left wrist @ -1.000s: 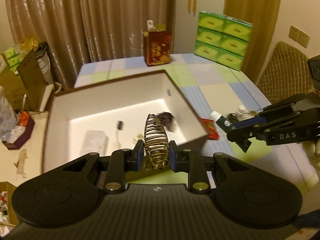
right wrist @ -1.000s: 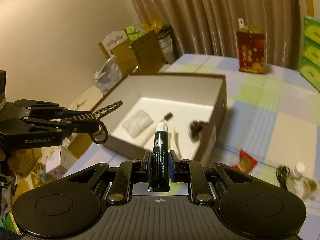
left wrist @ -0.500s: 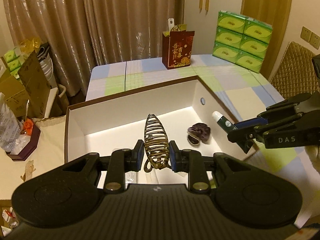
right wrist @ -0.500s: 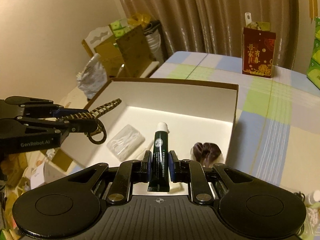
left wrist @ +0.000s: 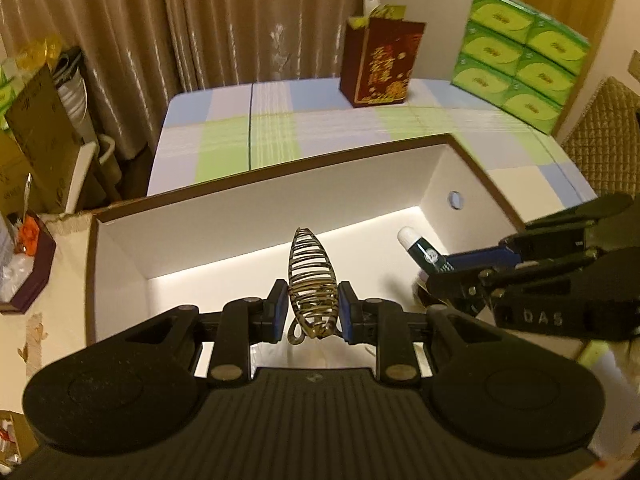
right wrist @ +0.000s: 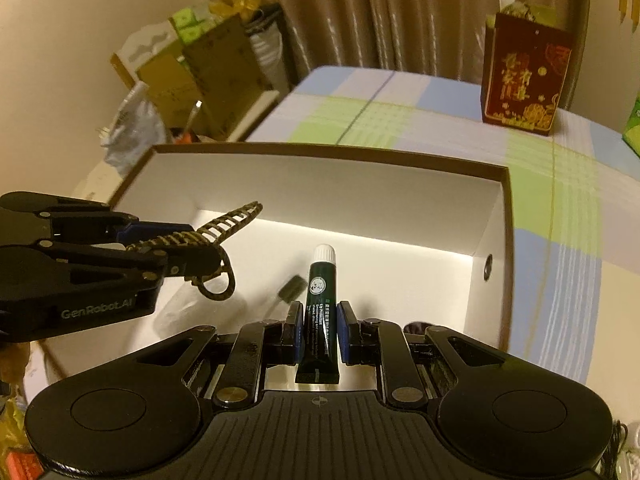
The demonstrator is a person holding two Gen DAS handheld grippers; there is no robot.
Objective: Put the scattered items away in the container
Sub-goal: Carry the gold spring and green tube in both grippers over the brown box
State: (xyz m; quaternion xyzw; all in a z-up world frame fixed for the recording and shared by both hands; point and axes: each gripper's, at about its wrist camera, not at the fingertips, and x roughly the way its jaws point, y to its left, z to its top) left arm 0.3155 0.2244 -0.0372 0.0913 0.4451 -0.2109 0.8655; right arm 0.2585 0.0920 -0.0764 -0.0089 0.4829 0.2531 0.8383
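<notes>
The white box (left wrist: pixel 280 216) with a brown rim sits on the checked table (left wrist: pixel 320 128), and both grippers hang over its open top. The left gripper (left wrist: pixel 313 312) is clamped on a gold-and-dark spiral hair clip (left wrist: pixel 312 276), which stands between its blue pads (left wrist: pixel 280 312) with the pointed tip aimed toward the box's far wall. In the right wrist view the same clip (right wrist: pixel 200 236) juts out sideways from the left gripper (right wrist: pixel 176 248), above the left part of the box's floor.

The right gripper (right wrist: pixel 318 332) is closed on a dark green tube (right wrist: pixel 320 312) with a white cap, pinched around its lower half, cap pointing toward the far wall of the box (right wrist: pixel 360 192). From the left wrist view the tube (left wrist: pixel 424 250) pokes out of the right gripper (left wrist: pixel 448 268) above the right end of the box, near the side wall with a round hole.

On the box floor a small dark object (right wrist: pixel 291 289) lies just left of the tube, blurred. A red gift bag (left wrist: pixel 380 64) and stacked green tissue packs (left wrist: pixel 520 52) stand at the table's far side.
</notes>
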